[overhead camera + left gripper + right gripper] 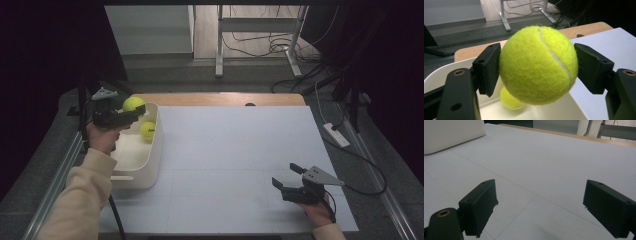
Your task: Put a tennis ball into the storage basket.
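Note:
A yellow tennis ball [537,65] is pinched between the two black pads of my left gripper [537,67]. In the high view that gripper [131,109] holds the ball [132,103] above the far end of a white bin [150,165] at the table's left. A second tennis ball [147,131] lies inside the bin, seen below the held one as a yellow ball [510,100] on the bin floor. My right gripper [286,175] rests low over the white table sheet [235,150] near the front right, jaws wide apart with nothing between them [539,205].
A strip of wooden tabletop [220,98] shows beyond the white sheet. Behind the table stand metal desk legs [219,45] with loose cables [280,47] on the floor. A white power strip [336,134] lies off the right edge. The bin's side [451,133] is at far left.

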The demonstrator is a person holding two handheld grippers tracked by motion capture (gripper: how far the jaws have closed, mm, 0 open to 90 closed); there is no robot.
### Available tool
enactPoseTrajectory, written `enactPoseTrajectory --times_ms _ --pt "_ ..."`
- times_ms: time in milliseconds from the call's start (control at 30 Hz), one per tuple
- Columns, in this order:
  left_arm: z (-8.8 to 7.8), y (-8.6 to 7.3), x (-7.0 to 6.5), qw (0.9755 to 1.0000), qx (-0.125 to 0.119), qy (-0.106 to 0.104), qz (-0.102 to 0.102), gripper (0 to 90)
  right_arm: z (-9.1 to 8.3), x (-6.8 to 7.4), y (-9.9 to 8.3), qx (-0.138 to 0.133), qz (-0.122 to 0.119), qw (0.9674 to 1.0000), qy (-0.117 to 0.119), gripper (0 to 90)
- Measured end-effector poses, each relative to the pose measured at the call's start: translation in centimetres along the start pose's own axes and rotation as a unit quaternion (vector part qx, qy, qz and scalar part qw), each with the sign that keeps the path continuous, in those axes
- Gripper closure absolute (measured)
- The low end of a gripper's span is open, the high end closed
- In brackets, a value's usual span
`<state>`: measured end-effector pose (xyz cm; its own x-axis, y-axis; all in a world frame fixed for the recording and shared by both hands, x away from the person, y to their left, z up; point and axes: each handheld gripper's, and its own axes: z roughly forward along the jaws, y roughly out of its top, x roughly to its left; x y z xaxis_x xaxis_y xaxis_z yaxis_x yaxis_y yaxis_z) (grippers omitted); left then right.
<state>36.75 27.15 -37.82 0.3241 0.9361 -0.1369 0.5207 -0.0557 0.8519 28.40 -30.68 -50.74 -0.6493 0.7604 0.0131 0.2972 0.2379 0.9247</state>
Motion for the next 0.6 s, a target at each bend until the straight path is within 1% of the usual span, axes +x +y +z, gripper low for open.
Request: enactPoseTrajectory --times_ms 100,167,200,233,267,300,467,567,600 --pt "0.5 -0.1 0.8 0.9998 0.011 0.010 -0.011 27.1 0.0 0.0 0.0 -0.001 0.001 1.0000 -0.001 12.1" --pt "0.6 -0.3 1.2 0.9997 0.013 0.015 -0.015 27.0 0.0 -0.1 0.0 0.000 0.002 1.0000 0.000 12.0" --pt "0.7 -0.3 1.2 0.9996 0.013 0.021 -0.012 27.0 0.0 -0.1 0.0 -0.001 0.002 1.0000 0.000 12.1" --pt "0.7 -0.3 1.2 0.9996 0.013 0.021 -0.012 27.0 0.0 -0.1 0.0 -0.001 0.002 1.0000 0.000 12.1" --pt "0.7 -0.3 1.3 0.9995 0.014 0.029 -0.007 27.0 0.0 0.0 0.0 -0.001 0.001 1.0000 0.000 12.0" --pt "0.8 -0.4 1.3 0.9993 0.016 0.032 -0.007 27.0 0.0 0.0 0.0 -0.001 0.001 1.0000 0.000 12.0" --pt "1.1 -0.4 1.6 0.9989 0.027 0.036 -0.012 27.0 0.0 0.0 0.0 -0.002 0.002 1.0000 0.000 12.1" --pt "1.4 -0.5 2.0 0.9983 0.039 0.038 -0.019 26.9 0.0 0.0 0.0 -0.001 0.001 1.0000 0.001 12.0" --pt "1.8 -0.6 2.2 0.9974 0.056 0.039 -0.022 26.9 0.0 0.0 0.0 -0.002 0.002 1.0000 0.000 12.0"
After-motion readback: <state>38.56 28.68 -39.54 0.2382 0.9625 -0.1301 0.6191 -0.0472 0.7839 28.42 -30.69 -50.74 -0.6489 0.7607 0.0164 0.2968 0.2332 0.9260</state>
